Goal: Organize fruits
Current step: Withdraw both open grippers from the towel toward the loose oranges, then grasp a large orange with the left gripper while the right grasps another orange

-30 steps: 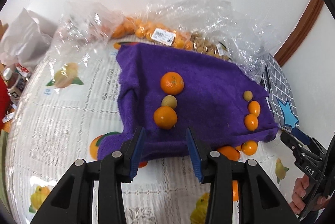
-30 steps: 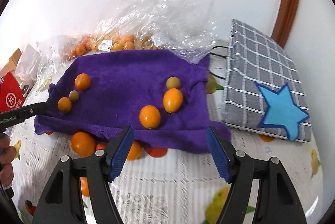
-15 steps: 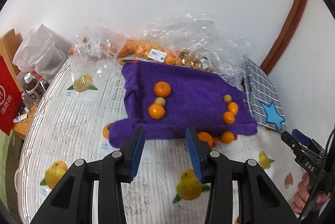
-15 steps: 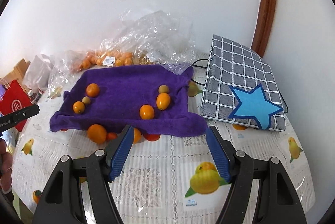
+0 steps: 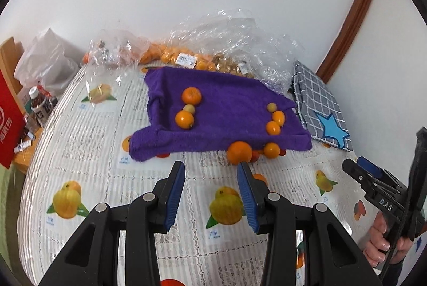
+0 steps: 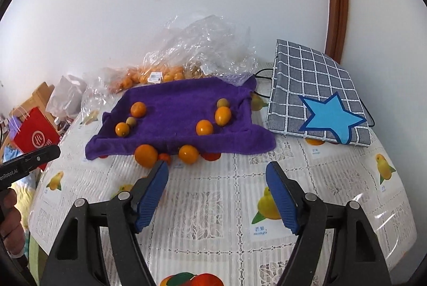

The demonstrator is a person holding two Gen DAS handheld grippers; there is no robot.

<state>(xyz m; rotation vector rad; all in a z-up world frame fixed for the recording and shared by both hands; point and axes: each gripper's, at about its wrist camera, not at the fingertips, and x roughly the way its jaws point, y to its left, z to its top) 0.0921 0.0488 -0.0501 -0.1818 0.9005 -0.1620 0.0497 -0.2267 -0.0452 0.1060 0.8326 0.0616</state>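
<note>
Purple towel [image 5: 226,109] now sits far from both grippers, which have drawn back over the tablecloth [image 5: 106,152]. Left gripper [image 5: 210,173] hangs narrowly parted and empty; right gripper [image 6: 216,173] gapes wide, empty. Two rows of three fruits lie on the towel, while a loose orange [image 5: 239,151] and a smaller one [image 6: 188,154] wait at its near edge, so sorting looks unfinished.
</note>
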